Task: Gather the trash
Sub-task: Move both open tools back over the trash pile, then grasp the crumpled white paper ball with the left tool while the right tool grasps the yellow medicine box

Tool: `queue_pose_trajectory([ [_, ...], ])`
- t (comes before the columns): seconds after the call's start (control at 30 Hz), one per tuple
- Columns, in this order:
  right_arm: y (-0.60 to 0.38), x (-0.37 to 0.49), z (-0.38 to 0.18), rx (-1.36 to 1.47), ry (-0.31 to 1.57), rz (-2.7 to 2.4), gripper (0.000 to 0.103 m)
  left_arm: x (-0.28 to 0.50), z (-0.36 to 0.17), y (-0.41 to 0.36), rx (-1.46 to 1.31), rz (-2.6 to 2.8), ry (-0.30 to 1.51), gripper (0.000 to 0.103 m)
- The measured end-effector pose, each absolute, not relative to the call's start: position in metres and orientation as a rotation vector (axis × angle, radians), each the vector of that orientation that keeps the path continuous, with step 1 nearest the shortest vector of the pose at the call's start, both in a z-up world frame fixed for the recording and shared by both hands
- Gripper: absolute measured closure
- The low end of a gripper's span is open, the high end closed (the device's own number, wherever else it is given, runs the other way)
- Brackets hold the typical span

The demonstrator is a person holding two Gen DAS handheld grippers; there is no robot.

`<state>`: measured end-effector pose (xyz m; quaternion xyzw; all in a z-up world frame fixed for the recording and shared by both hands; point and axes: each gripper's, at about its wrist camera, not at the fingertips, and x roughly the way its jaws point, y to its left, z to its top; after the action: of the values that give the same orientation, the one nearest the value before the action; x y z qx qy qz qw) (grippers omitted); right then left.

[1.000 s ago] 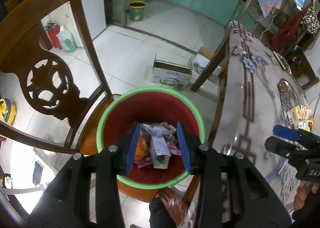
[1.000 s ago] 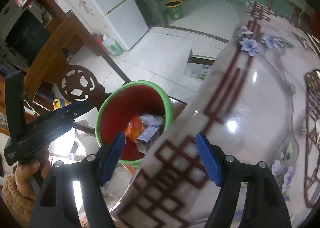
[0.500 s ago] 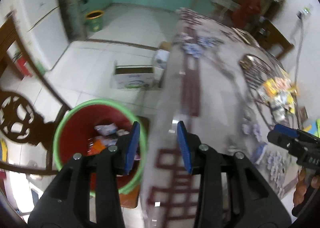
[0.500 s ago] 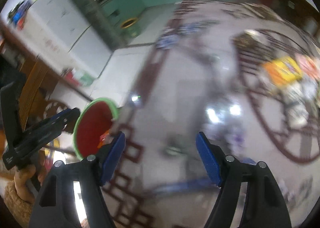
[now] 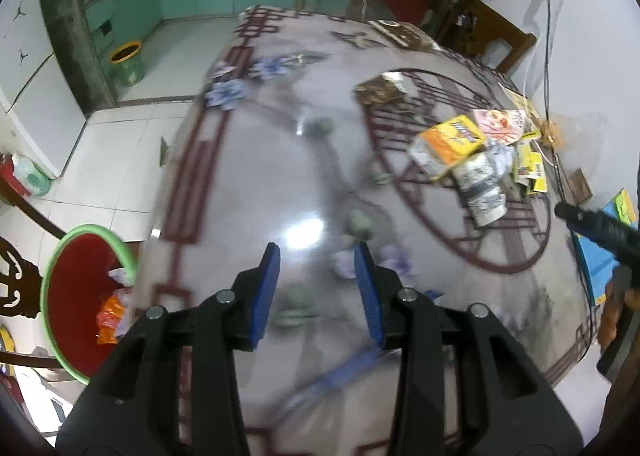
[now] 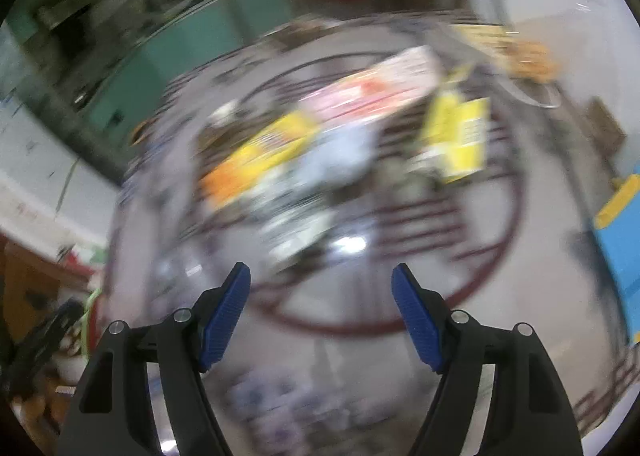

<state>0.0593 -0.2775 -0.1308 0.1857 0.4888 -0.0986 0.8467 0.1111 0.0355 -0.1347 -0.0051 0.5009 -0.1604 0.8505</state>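
Trash (image 5: 476, 160) lay heaped on the desk (image 5: 280, 184) toward its far right, well apart from the bin (image 5: 52, 288) that stood off the desk's left edge on a chair, already holding a few wrappers. Going left to right: the bin, then a wide bare stretch of glossy patterned top, then the pile — a yellow-orange packet (image 5: 454, 138), a grey-white wrapper (image 5: 482, 192) just beside it, and yellow leaflets (image 5: 530, 168) at the right.

The left gripper (image 5: 316, 288) hung over the bare middle, jaws released and empty. The right gripper (image 6: 320, 312) pointed at the pile, which showed only as a blur in its view, jaws spread wide with nothing between them.

The step in hand looked like a reach for the next piece. Doing it well would likely mean slowing down first, picking one piece at the pile's near edge such as the grey-white wrapper, and closing on a raised fold rather than flat film. The glossy top could let flat pieces slide.
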Motion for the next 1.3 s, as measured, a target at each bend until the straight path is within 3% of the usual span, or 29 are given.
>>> queue_pose_trajectory([
  [0.1,-0.335,0.067,-0.133,0.43,1.008,-0.294,0.02,0.105,-0.132,-0.002,-0.007,-0.358,1.054,0.062],
  [0.3,-0.411,0.113,-0.154,0.459,1.006,-0.383,0.02,0.103,-0.128,-0.075,0.062,-0.42,1.065,0.06],
  [0.43,-0.428,0.142,-0.174,0.446,1.049,-0.377,0.02,0.113,-0.121,-0.125,0.124,-0.476,1.04,0.048],
  [0.6,-0.426,0.166,-0.194,0.377,1.11,-0.344,0.02,0.137,-0.125,-0.18,0.196,-0.539,1.031,0.042],
  [0.63,-0.424,0.17,-0.198,0.358,1.118,-0.333,0.022,0.142,-0.128,-0.188,0.204,-0.548,1.037,0.042],
  [0.73,-0.418,0.178,-0.207,0.283,1.148,-0.3,0.043,0.158,-0.137,-0.21,0.234,-0.576,1.05,0.041],
  [0.9,-0.426,0.178,-0.208,0.298,1.132,-0.223,0.057,0.181,-0.159,-0.246,0.297,-0.631,1.074,0.039],
  [1.3,-0.457,0.156,-0.197,0.358,1.073,-0.261,0.06,0.199,-0.207,-0.302,0.393,-0.679,1.121,0.035],
])
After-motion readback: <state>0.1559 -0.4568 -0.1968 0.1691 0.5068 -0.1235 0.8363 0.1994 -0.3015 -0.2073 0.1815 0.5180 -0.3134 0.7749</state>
